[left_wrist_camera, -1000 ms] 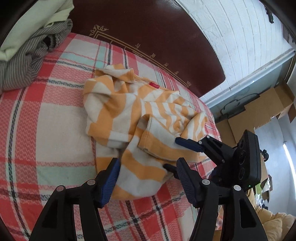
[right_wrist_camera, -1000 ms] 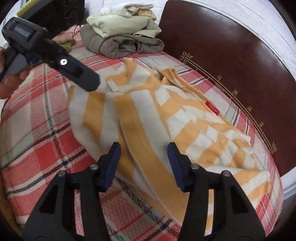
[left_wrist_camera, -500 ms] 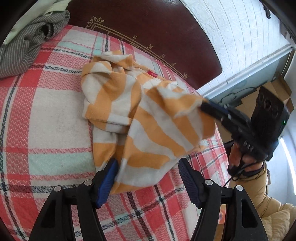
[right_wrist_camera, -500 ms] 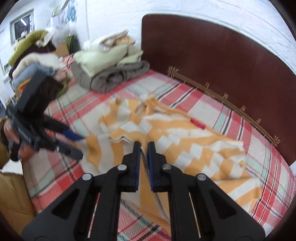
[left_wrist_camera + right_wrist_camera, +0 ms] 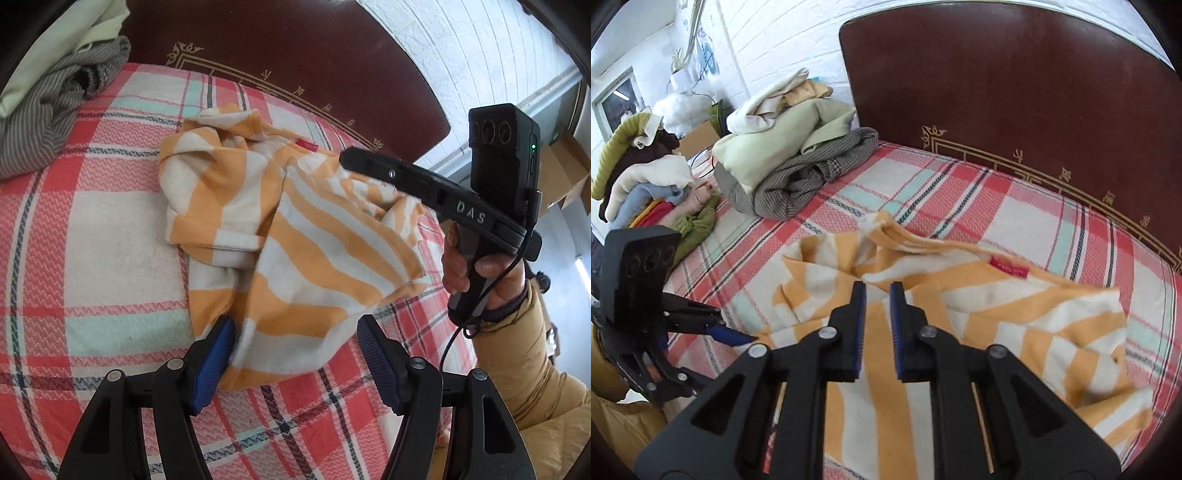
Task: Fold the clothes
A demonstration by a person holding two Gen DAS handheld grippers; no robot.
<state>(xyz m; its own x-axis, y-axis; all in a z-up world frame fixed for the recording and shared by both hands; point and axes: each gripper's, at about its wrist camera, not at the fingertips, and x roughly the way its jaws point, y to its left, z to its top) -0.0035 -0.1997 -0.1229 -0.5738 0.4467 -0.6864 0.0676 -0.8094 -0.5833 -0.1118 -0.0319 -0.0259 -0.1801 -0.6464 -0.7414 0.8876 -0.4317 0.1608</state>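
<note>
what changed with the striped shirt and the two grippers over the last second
The right gripper shut on a fold of the orange-and-white striped shirt, lifted it up and over toward the headboard side, and its jaws are now opening with no cloth between them. The shirt lies more bunched, its near flap turned over. The left gripper stayed open at the shirt's near hem; the clothes pile and plaid blanket did not move.

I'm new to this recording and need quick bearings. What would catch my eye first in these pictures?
The orange-and-white striped garment, crumpled mid-bed on the red plaid blanket, stands out first. The left gripper straddles its near edge with jaws apart, while the right gripper, its jaws opening with nothing between them, hovers above it. A pile of clothes sits beside the dark headboard.
</note>
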